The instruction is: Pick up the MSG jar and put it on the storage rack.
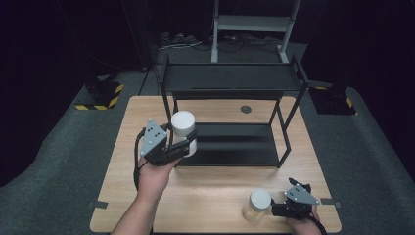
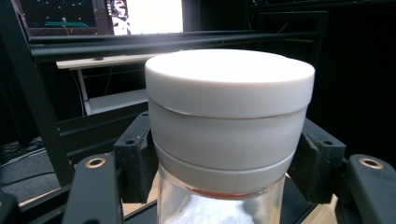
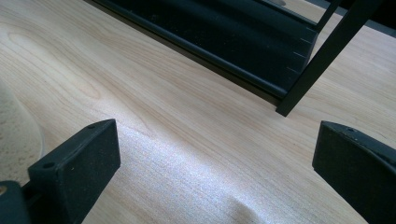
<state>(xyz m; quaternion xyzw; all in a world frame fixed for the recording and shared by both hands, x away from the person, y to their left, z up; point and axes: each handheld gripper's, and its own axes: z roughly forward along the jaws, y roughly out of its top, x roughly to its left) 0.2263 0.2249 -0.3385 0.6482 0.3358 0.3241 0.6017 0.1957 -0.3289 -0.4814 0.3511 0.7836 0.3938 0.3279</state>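
Gripping item one: jar (image 2: 224,140) with white lid (image 2: 229,81), pinched below the lid by the left claw (image 1: 183,147), both jaws pressed on its sides. Location: held upright, raised off the surface (image 1: 215,188), at the front left corner of the black rack (image 1: 230,78), beside the lower shelf (image 1: 235,144). Item two: second jar (image 1: 257,204), white-lidded, standing on the surface near the front edge, just beside the right claw (image 3: 210,177), which is spread wide and holds nothing. Progress, judged: first jar lifted, not yet shelved; second jar not yet grasped. Both shelves bare. Remaining: place each jar on the rack.
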